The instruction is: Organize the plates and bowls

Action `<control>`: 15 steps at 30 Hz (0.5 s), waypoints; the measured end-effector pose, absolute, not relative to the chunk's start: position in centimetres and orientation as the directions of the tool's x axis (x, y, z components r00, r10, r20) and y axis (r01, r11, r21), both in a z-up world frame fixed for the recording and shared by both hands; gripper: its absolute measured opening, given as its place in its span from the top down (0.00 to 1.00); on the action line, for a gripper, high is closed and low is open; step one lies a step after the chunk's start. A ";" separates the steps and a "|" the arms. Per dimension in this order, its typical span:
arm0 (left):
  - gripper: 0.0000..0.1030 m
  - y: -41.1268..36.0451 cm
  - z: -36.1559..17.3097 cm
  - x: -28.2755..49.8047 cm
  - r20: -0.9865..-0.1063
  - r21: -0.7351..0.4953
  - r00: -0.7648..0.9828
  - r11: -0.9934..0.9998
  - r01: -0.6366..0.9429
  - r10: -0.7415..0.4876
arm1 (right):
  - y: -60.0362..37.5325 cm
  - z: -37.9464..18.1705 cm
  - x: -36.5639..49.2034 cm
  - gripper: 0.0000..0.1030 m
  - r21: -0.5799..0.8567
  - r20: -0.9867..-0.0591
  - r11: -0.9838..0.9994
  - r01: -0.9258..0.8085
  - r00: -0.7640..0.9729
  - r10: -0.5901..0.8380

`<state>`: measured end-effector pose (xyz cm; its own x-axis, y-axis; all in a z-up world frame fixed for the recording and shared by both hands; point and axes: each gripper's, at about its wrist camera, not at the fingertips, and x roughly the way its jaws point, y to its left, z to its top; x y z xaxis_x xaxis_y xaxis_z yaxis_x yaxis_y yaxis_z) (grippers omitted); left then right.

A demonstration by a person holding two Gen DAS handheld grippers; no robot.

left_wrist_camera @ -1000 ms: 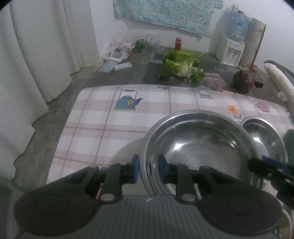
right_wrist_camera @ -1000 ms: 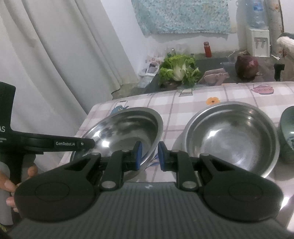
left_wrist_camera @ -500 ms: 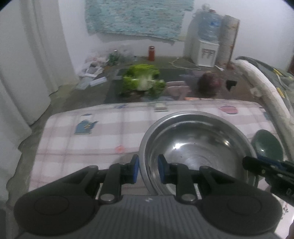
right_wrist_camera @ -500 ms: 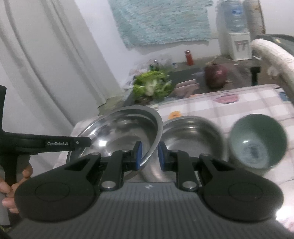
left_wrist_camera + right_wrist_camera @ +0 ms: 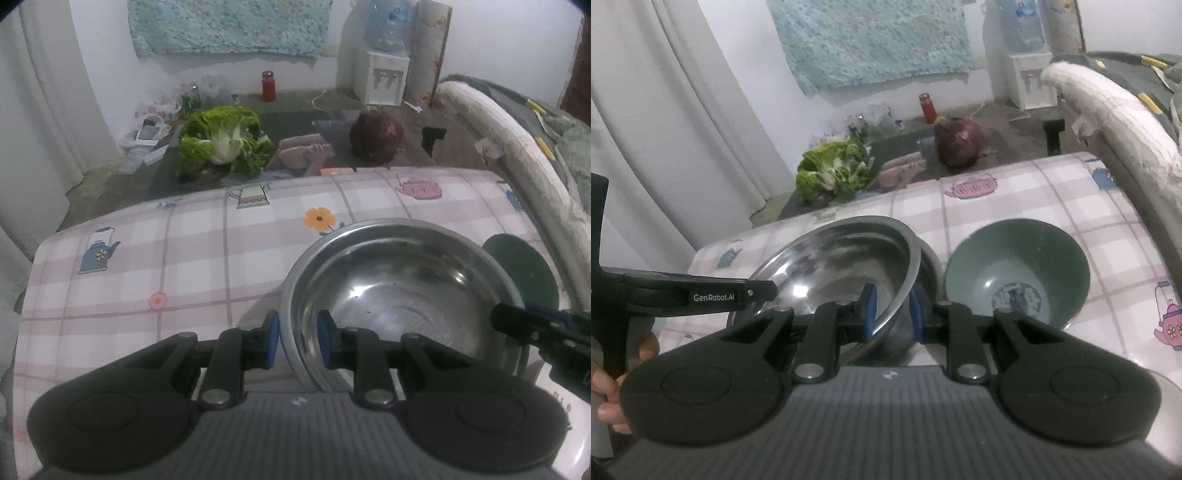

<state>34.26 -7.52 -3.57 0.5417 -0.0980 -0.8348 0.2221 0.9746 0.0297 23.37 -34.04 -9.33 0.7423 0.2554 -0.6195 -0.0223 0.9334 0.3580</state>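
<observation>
Between both claws: large round steel bowl [image 5: 846,266], left claw [image 5: 294,343] and right claw [image 5: 892,312] each pinching rim; lower level into second steel bowl [image 5: 929,258] beneath, clear of green ceramic bowl [image 5: 1015,269] just right.

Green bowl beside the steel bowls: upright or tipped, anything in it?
Upright and empty. The green bowl opens upward on the tablecloth, bare inside except a printed pattern at the bottom.

Pink checks, shiny steel, one green bowl

The tablecloth [image 5: 207,258] is pale pink plaid, dotted with blue and pink teapots and an orange flower. The steel bowl [image 5: 399,295] gleams silver; beside it the ceramic bowl [image 5: 1015,273] is dull green with a dark motif inside. Both grippers are black with blue pads [image 5: 871,310].
</observation>
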 end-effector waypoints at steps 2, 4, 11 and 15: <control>0.78 -7.7 -3.9 34.4 -0.840 0.037 0.535 0.974 0.226 -0.092 | -34.0 -9.9 23.9 0.81 0.365 -0.633 0.931 -0.013 0.729 0.259; 0.78 -7.9 -4.4 34.6 -0.847 0.040 0.524 0.971 0.234 -0.091 | -34.2 -10.4 24.1 0.80 0.374 -0.644 0.927 -0.006 0.718 0.264; 0.77 -8.1 -4.6 34.4 -0.847 0.036 0.520 0.966 0.255 -0.106 | -34.4 -11.1 24.6 0.78 0.372 -0.659 0.928 0.003 0.705 0.262; 0.68 -7.8 -4.2 34.2 -0.838 0.028 0.534 0.966 0.257 -0.118 | -34.6 -11.1 24.5 0.73 0.384 -0.666 0.923 0.013 0.696 0.268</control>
